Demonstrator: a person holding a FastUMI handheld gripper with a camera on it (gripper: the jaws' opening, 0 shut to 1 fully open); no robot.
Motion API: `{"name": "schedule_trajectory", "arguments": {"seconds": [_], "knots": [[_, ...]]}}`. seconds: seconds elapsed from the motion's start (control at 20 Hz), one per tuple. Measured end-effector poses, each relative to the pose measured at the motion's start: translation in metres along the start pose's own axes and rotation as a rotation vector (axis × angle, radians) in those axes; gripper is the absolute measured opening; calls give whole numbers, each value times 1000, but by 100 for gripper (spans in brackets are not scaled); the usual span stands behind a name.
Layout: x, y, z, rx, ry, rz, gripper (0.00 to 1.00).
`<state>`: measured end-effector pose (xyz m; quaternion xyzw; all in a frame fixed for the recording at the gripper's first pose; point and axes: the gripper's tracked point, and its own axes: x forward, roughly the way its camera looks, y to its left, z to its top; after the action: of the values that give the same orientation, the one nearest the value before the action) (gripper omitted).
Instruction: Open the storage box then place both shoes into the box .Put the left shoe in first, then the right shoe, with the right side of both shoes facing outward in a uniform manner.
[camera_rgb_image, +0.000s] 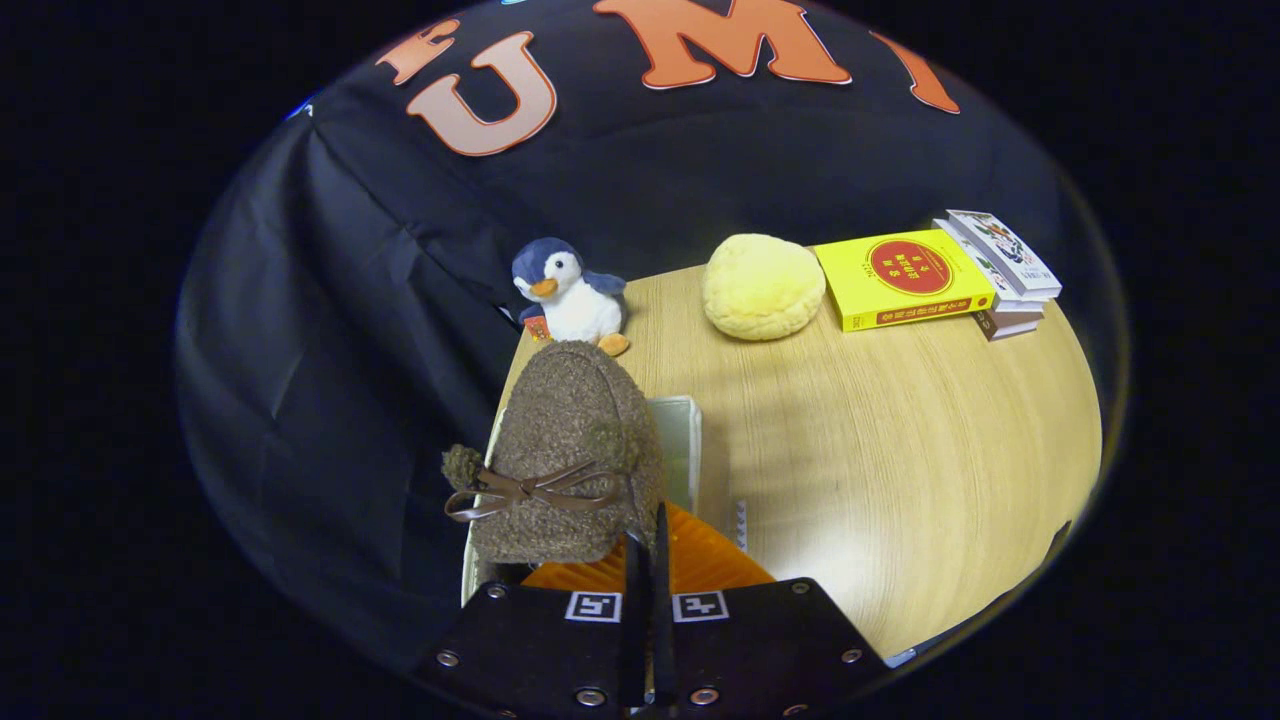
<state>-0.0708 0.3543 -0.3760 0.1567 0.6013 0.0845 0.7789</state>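
A brown fuzzy shoe (570, 440) with a thin brown bow (530, 490) hangs toe-forward just ahead of my fingers, over the table's left end. My gripper (648, 560) is shut, its two fingers pinching the shoe's rear edge. Beneath and to the right of the shoe shows the pale rim of the storage box (686, 440). An orange ribbed surface (700, 565) lies right under the fingers; I cannot tell whether it is the box's lid or its inside. The shoe hides most of the box.
Beyond the shoe on the wooden table (900, 450) stand a plush penguin (570, 295), a round yellow cushion (762, 285), a yellow book (905, 275) and a small stack of books (1000, 265). The table's left edge runs beside the box.
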Motion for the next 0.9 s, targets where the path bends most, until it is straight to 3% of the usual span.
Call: {"name": "schedule_trajectory", "arguments": {"seconds": [0.35, 0.45, 0.65, 0.9], "knots": [[24, 4, -31, 18, 49, -84, 6], [24, 3, -40, 25, 62, -108, 14], [12, 18, -27, 27, 18, -54, 23], [-25, 13, 4, -13, -87, -4, 48]]}}
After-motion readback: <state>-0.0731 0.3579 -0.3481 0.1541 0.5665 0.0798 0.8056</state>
